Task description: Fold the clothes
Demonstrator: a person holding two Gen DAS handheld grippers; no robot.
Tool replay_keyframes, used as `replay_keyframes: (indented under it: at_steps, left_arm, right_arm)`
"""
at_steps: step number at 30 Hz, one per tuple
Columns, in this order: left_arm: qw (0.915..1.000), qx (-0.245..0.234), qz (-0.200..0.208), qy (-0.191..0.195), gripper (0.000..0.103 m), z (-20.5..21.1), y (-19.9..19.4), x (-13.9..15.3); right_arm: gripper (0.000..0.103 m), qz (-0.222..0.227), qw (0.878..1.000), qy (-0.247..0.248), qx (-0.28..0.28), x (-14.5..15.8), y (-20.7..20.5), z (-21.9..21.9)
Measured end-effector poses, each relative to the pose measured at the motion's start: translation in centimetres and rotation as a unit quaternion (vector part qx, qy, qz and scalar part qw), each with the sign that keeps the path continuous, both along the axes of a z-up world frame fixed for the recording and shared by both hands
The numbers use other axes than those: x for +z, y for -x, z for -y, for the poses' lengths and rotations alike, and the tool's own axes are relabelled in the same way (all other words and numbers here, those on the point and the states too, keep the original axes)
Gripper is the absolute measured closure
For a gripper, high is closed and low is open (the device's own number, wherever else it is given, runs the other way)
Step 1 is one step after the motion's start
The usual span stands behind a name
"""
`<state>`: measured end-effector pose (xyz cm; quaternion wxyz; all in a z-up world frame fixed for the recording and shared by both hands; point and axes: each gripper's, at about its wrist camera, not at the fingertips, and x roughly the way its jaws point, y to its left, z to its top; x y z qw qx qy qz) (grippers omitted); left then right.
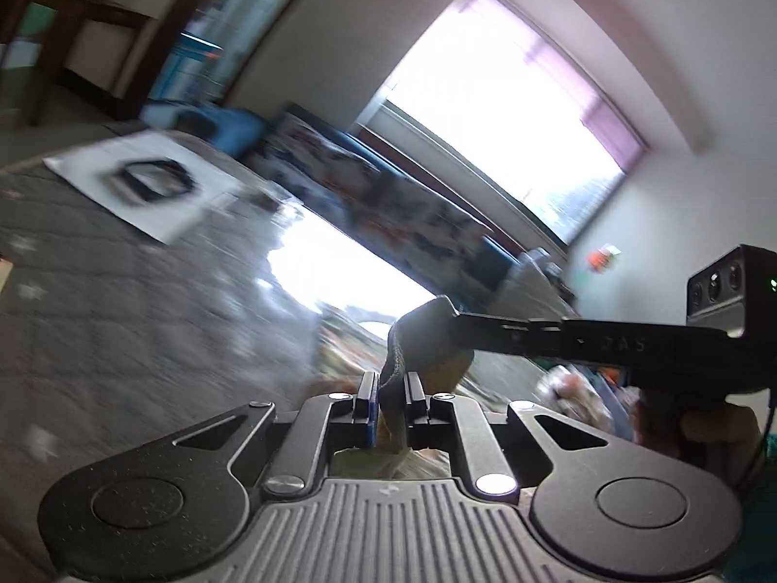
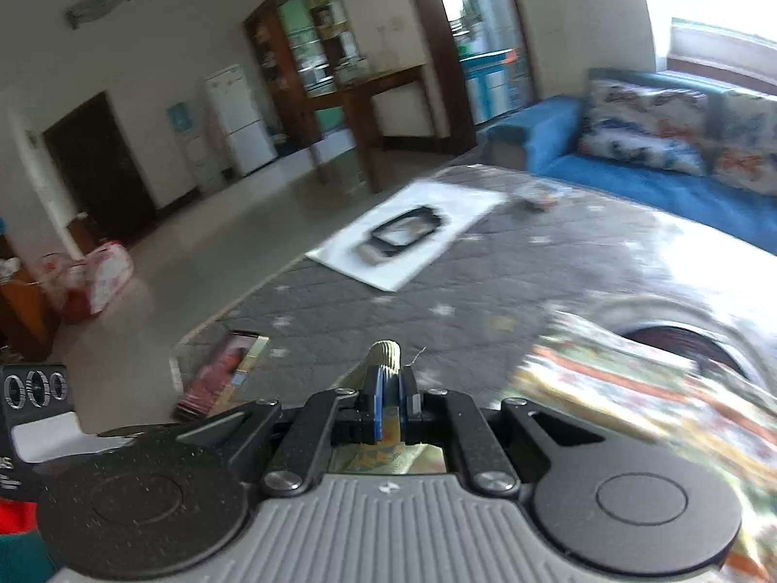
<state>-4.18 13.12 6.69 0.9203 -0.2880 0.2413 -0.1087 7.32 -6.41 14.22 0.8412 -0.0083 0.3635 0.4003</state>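
Observation:
A patterned garment with orange, green and white print (image 2: 631,388) lies on the grey quilted surface (image 2: 437,282) at the right in the right wrist view. My right gripper (image 2: 387,388) is shut on a ribbed beige edge of the garment (image 2: 384,354). In the left wrist view my left gripper (image 1: 391,388) is shut on a dark grey ribbed edge of the garment (image 1: 396,364), held above the surface. The right gripper's black body (image 1: 607,340) crosses just beyond it. The patterned cloth (image 1: 349,340) lies below. Both views are motion-blurred.
A white sheet with a black frame shape (image 2: 408,233) lies further back on the quilted surface. A boxed item (image 2: 223,369) sits at its left edge. A blue sofa with patterned cushions (image 2: 646,126) stands behind. A bright window (image 1: 510,111) is beyond the sofa.

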Motion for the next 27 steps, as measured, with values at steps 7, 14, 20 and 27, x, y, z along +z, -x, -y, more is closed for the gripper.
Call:
replay_keyframes:
  at_steps: [7,14,20,27]
  left_arm:
    - [0.9964,-0.08,-0.026,0.009,0.091,6.4,-1.3,-2.0]
    - [0.9926,-0.114,-0.033,-0.021,0.079,7.5,-0.8,-2.5]
    - [0.993,-0.087,-0.027,-0.075,0.063,5.5,-0.8,-2.3]
    - [0.9845,-0.044,-0.052,-0.162,0.049,4.5,-1.7,-3.7]
  right_arm:
    - [0.094,-0.013,0.997,0.019,-0.075,-0.9,0.6,6.5]
    - [0.071,-0.028,0.991,0.019,-0.13,-2.2,0.7,11.1]
    - [0.068,-0.055,0.988,0.062,-0.133,-2.2,1.5,13.2]
    - [0.058,-0.128,0.981,0.088,-0.118,-5.1,2.6,14.1]
